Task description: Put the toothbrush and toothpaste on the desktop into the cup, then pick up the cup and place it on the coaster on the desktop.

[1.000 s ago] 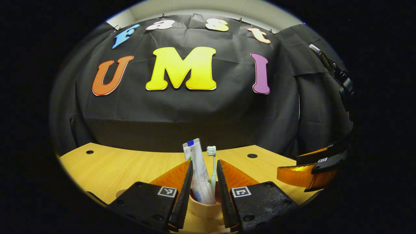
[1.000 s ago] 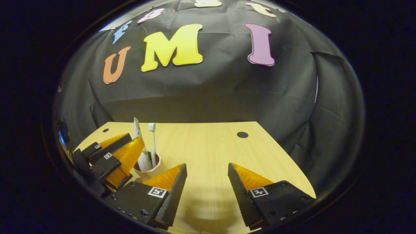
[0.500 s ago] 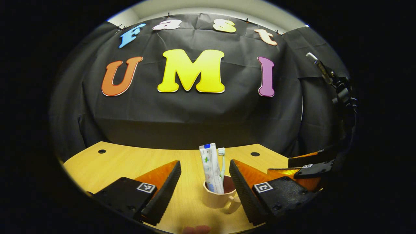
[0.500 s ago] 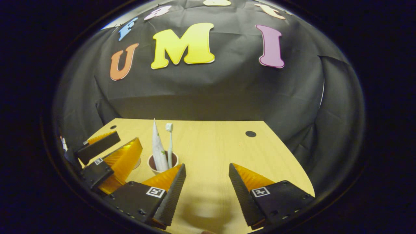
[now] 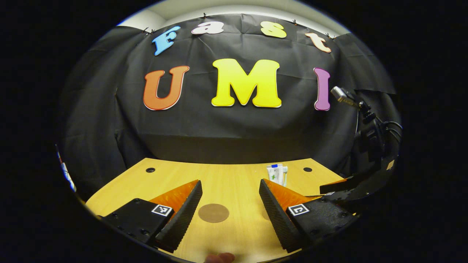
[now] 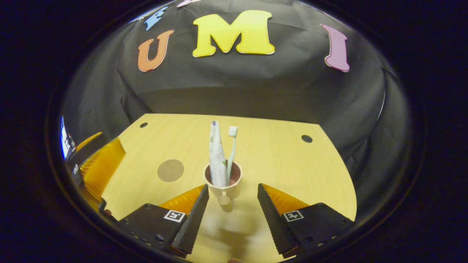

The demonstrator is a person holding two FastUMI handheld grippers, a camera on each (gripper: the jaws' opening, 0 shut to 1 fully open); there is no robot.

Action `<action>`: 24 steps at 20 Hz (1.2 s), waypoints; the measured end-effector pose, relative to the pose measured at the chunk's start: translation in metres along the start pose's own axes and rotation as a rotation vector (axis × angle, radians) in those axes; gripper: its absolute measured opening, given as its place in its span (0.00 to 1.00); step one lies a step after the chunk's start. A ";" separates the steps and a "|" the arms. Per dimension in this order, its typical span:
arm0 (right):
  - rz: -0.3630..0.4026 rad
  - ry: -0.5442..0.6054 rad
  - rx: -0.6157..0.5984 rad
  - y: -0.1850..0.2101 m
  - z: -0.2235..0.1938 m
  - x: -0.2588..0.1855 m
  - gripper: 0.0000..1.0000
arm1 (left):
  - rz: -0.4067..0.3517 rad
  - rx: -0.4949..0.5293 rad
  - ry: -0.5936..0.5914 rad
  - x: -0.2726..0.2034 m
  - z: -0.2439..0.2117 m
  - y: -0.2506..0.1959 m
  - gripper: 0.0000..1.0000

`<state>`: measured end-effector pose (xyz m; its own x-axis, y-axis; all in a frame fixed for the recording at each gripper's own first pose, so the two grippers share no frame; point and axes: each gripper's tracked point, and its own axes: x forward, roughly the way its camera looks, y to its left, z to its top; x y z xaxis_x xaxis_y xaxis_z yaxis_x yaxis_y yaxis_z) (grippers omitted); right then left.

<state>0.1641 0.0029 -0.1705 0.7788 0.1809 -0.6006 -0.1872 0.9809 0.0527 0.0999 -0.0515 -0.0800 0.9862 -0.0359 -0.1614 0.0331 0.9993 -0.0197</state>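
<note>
Facing the cup [image 6: 223, 185] at lower centre of the right gripper view, we have the right gripper [image 6: 232, 204] spread wide, fingers either side, touching nothing. Toothpaste tube [image 6: 216, 157] and toothbrush [image 6: 231, 152] stand upright inside. Coaster [image 6: 170, 170] lies bare on the desktop [image 6: 278, 160], left of the cup and apart from it.

Left gripper [image 5: 230, 204] also spread, empty, coaster [image 5: 213, 213] between its fingers at lower centre; tube top [image 5: 275, 173] peeks behind its right finger.

We judge the cup light, rigid, smooth-walled, top-heavy with tall contents, so tipping is the risk. Its small handle [image 6: 223, 199] points toward us; we would squeeze the body low, below the rim, keep it level
</note>
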 end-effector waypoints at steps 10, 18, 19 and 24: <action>-0.021 0.400 -0.020 0.008 -0.044 0.056 0.83 | 0.087 -0.038 0.098 -0.034 -0.012 0.061 0.99; -0.036 0.573 0.003 0.005 -0.059 0.086 0.80 | 0.145 -0.099 0.200 -0.037 -0.033 0.077 0.99; -0.039 0.593 0.006 0.004 -0.059 0.084 0.74 | 0.155 -0.100 0.207 -0.037 -0.034 0.079 1.00; -0.044 0.656 0.011 0.005 -0.064 0.088 0.30 | 0.192 -0.105 0.246 -0.041 -0.047 0.090 1.00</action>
<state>0.1931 0.0193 -0.2746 0.2583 0.0631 -0.9640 -0.1551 0.9876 0.0231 0.0548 0.0394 -0.1215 0.9036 0.1383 -0.4054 -0.1794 0.9816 -0.0648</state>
